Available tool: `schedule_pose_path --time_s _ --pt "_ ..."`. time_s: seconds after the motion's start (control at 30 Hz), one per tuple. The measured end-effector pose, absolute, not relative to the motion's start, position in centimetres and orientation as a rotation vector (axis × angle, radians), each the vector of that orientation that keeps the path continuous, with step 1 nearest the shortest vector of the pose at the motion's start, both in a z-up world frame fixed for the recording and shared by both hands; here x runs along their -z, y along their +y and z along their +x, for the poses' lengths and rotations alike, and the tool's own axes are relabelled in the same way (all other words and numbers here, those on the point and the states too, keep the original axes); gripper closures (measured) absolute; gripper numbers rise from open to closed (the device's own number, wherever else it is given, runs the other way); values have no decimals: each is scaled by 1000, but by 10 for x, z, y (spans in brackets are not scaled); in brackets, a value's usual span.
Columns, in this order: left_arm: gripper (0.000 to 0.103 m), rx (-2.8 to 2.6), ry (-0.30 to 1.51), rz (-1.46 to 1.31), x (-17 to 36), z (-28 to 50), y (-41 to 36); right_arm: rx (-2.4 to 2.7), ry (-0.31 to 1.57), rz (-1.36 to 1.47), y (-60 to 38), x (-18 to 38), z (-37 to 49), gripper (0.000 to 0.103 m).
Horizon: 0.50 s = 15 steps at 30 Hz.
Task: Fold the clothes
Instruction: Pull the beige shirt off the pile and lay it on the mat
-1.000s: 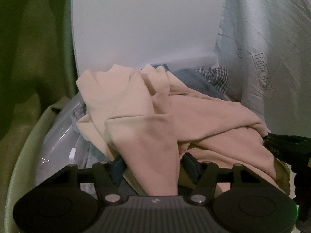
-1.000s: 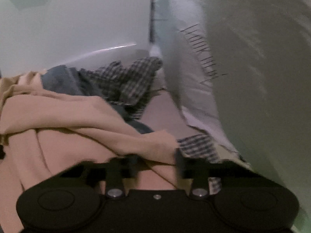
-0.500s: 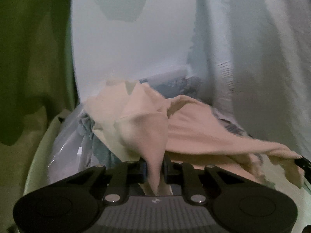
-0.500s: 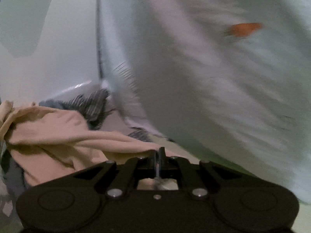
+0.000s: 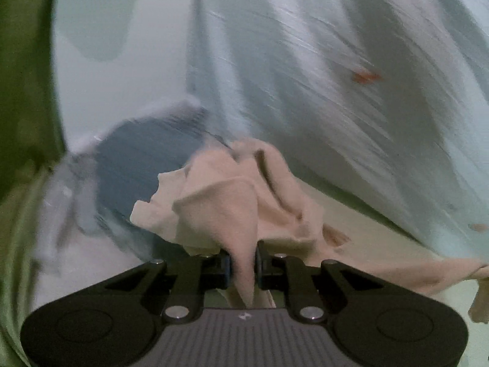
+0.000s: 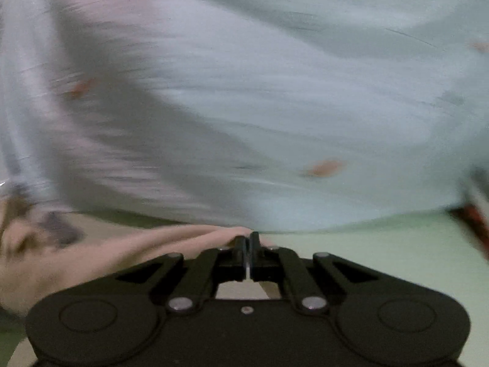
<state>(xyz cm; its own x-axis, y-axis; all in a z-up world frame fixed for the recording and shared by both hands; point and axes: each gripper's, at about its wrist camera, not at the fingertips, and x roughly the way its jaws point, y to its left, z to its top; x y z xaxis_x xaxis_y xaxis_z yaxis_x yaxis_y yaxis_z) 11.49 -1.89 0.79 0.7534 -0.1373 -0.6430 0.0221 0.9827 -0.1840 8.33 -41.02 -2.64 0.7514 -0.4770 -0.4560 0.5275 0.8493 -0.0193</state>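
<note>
A beige garment [image 5: 241, 202] hangs bunched in front of my left gripper [image 5: 243, 263], which is shut on a fold of it. The cloth stretches off to the right toward the other hand. In the right wrist view my right gripper [image 6: 248, 244] is shut on another edge of the same beige garment [image 6: 128, 253], which trails off to the left. Both views are blurred by motion.
A dark blue garment [image 5: 146, 153] lies in a pale tub [image 5: 70, 238] at the left. A pale blue-white sheet [image 6: 275, 91] fills the background. A light green surface [image 6: 382, 244] lies below the right gripper. A green curtain [image 5: 24, 91] stands at far left.
Both grippers closed on the beige garment and pulled it up and to the right, out of the clothes pile. The checked cloth has left both views.
</note>
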Motion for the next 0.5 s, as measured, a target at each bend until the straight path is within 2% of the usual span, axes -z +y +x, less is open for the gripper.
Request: schedule_pose_path --time_s 0.17,0.33,0.4,0.5 --pt "87 210 850 -164 31 65 -99 830 520 180 -520 28 -13 101" --pt "87 237 955 -136 63 15 -138 909 662 225 -573 52 -86 100" --pt "87 211 991 -148 72 2 -138 887 708 245 -577 65 -98 96" --pt "86 173 1013 -182 81 -13 -131 834 744 267 -576 76 -100 81"
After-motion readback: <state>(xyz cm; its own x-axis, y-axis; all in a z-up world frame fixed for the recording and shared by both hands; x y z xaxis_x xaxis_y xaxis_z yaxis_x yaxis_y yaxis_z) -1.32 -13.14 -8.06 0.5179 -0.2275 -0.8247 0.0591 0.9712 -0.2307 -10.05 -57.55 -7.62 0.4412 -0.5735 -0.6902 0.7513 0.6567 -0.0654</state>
